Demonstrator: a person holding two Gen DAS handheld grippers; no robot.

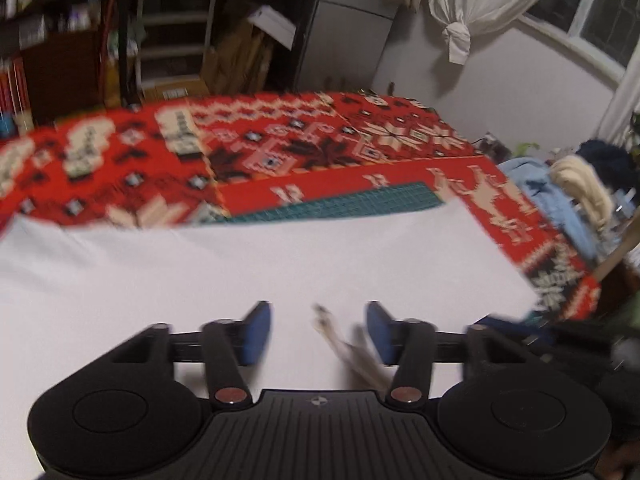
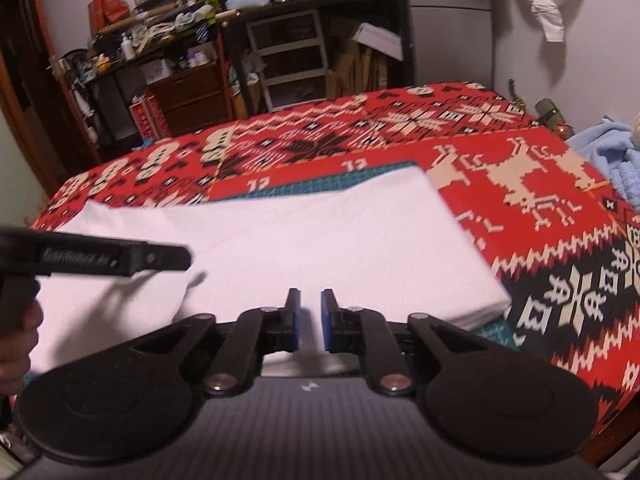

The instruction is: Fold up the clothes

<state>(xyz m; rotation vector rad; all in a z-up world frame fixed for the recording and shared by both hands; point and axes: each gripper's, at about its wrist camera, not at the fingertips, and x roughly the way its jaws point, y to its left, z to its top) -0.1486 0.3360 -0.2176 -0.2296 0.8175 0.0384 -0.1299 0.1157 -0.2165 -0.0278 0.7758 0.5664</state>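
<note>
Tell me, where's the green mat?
The green mat peeks out from under the far edge of the white cloth, on the red blanket, in both views.

- The left wrist view looks forward, low over the folded white cloth.
- The right wrist view faces alike; both share the red patterned blanket.

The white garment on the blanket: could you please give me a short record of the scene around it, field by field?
garment: white cloth, folded flat into a rectangle
surface: red patterned blanket, with a green mat showing under the cloth's far edge
left gripper: open, over the cloth, holding nothing; image blurred
right gripper: narrow gap between the pads, above the cloth's near edge, nothing between them
other clothes: blue and cream pile off the blanket's right side
</note>
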